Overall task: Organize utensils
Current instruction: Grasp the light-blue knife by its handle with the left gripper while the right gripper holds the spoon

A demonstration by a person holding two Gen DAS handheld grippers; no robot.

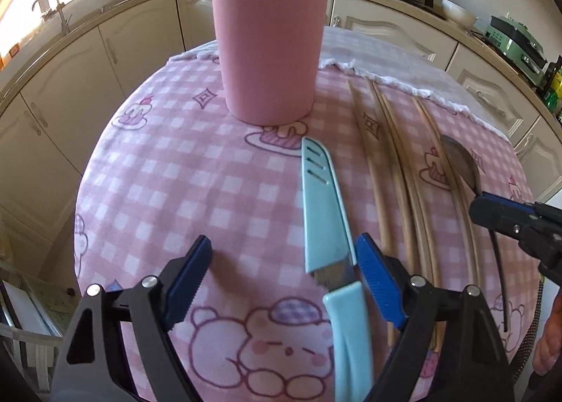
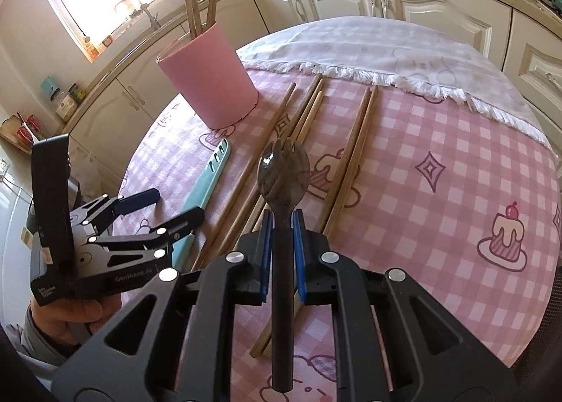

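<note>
The sheathed light-blue knife (image 1: pixel 328 222) is lying between the wide-spread jaws of the left gripper (image 1: pixel 284 273), close against the right-hand pad, untouched. The right gripper (image 2: pixel 282 226) is angling down over the chopsticks (image 2: pixel 346 163), clamping a dark spork (image 2: pixel 282 170) by its handle. Beyond both, the pink holder (image 1: pixel 268 50) is standing; the left gripper's body is reading "GenRobot.AI".

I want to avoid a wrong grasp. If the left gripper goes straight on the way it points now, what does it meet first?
Most likely the blue knife, lying between the open fingers of the left gripper, close to the right finger. Otherwise it meets the tablecloth; depth is unclear.
</note>
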